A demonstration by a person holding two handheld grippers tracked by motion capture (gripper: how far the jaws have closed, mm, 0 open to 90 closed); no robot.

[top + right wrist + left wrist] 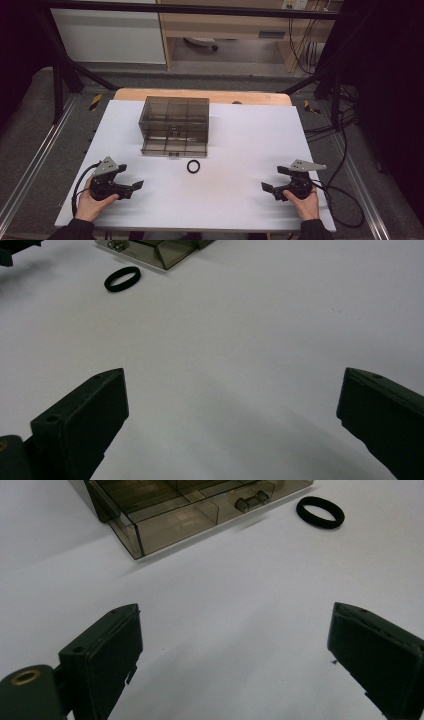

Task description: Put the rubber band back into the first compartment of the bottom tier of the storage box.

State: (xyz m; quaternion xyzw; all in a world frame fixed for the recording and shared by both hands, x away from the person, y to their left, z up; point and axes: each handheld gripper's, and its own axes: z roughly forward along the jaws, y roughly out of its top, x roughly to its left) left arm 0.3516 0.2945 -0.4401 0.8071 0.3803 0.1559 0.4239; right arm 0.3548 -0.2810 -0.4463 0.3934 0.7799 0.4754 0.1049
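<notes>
1. High view gives me the white table (230, 210) first, with the smoky transparent drawer box (174, 125) standing at its far middle, its long side running left to right.
2. I see the box's lower drawer (174, 146) pulled out toward me, its small handle (173, 155) at the front edge facing my side.
3. I hold the left gripper (131, 177) low over the near left of the table, jaws spread wide with nothing between them, aimed toward the centre.
4. I hold the right gripper (273, 179) at the near right, jaws likewise wide apart and empty, aimed inward.
5. I find the black ring (193, 166) lying flat just in front of the open drawer, roughly midway between both grippers and well apart from each; being round, it has no long axis.
</notes>
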